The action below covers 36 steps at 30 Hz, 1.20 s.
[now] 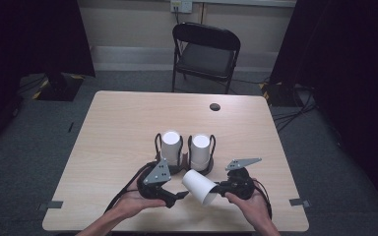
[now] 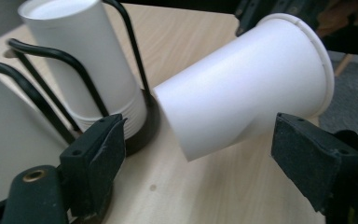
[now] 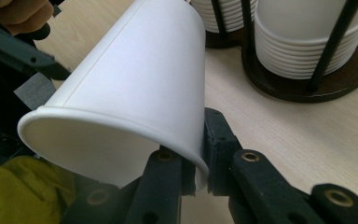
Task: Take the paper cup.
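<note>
Right gripper (image 1: 220,189) is clamped on the rim of a single white paper cup (image 1: 199,187) — in the right gripper view the jaws pinch the cup wall (image 3: 135,88) at the lip, one inside and one outside. The cup lies tilted on its side in the air above the table (image 1: 118,123), mouth toward the person's right hand (image 1: 248,206), closed base pointing up toward the racks.

Left gripper (image 1: 181,194) sits just beside the cup's left side, jaws spread wide. In the left gripper view its pads (image 2: 103,149) straddle the cup body (image 2: 242,88) with a gap on both sides — not pressing on it, nothing held. Left hand (image 1: 133,202) holds that gripper near the front table edge.

Just behind the cup: two black wire holders on dark round bases, each loaded with a stack of upside-down white cups. Left stack (image 1: 171,145) and right stack (image 1: 200,149) stand upright, side by side, close to touching.

Farther back, a small dark round hole (image 1: 215,106) in the tabletop near the far edge. Beyond the table, a black folding chair (image 1: 205,54) against the wall.
</note>
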Each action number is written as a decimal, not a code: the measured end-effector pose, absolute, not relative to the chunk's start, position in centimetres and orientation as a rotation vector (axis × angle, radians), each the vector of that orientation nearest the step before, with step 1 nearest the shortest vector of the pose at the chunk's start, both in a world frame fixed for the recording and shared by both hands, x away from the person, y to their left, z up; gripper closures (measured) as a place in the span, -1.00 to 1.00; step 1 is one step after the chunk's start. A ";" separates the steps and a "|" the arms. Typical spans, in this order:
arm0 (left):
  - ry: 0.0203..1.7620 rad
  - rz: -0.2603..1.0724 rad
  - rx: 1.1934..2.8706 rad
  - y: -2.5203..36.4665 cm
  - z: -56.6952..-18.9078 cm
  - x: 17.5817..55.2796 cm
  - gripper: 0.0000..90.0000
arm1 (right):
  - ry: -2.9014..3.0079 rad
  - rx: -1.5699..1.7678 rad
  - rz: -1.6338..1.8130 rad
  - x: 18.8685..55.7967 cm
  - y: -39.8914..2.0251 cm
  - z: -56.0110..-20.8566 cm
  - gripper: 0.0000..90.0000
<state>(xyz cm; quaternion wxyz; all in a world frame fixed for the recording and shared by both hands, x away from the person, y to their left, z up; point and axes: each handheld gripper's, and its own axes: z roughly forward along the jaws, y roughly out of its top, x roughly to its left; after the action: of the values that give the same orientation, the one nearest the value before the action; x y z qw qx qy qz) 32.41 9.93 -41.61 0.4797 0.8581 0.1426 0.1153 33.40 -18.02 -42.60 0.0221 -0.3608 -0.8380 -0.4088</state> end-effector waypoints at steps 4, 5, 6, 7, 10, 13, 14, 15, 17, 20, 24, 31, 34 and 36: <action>0.334 0.283 2.118 9.5 -41.8 32.2 -0.63 | -2.606 -1.092 -1.235 33.5 -17.7 -42.5 0.88; 0.337 0.269 2.114 9.4 -41.8 32.2 -0.63 | -2.608 -1.087 -1.234 33.6 -17.7 -42.4 0.89; 0.336 0.268 2.113 9.3 -41.8 32.2 -0.63 | -2.618 -1.080 -1.217 33.6 -17.6 -42.4 0.89; 0.336 0.268 2.113 9.3 -41.8 32.2 -0.64 | -2.624 -1.080 -1.209 33.7 -17.5 -42.4 0.89; 0.304 0.262 2.129 9.1 -41.9 32.0 -0.65 | -2.627 -1.063 -1.194 33.8 -17.3 -42.3 0.89; 0.298 0.283 2.136 9.0 -41.9 31.9 -0.65 | -2.634 -1.044 -1.151 34.0 -17.0 -42.3 0.88; 0.285 0.295 2.146 9.0 -42.0 31.9 -0.65 | -2.645 -1.026 -1.131 34.0 -16.8 -42.4 0.88; 0.274 0.279 2.152 9.0 -42.1 31.9 -0.65 | -2.649 -1.018 -1.118 34.0 -16.7 -42.5 0.88; 0.263 0.284 2.158 8.9 -42.1 31.9 -0.65 | -2.645 -1.014 -1.115 34.1 -16.5 -42.5 0.88; 0.213 0.281 2.166 8.7 -42.3 31.7 -0.65 | -2.644 -1.001 -1.098 34.2 -16.4 -42.4 0.88; 0.148 0.295 2.188 8.3 -42.6 31.4 -0.66 | -2.651 -0.978 -1.065 34.2 -16.2 -42.5 0.88; 0.051 0.278 2.218 7.9 -42.8 31.1 -0.67 | -2.653 -0.949 -1.024 34.4 -16.0 -42.9 0.89; 0.021 0.277 2.231 7.7 -42.9 31.1 -0.69 | -2.645 -0.942 -1.011 34.5 -15.8 -43.0 0.89; 0.009 0.286 2.248 7.4 -43.0 31.0 -0.69 | -2.641 -0.930 -1.004 34.5 -15.6 -43.0 0.89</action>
<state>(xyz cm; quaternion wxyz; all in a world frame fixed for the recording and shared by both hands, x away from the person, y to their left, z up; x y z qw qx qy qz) 31.03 7.36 -43.05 0.4239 0.8984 0.0037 0.1143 34.46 -15.65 -42.99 0.0836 -0.3116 -0.8848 -0.3362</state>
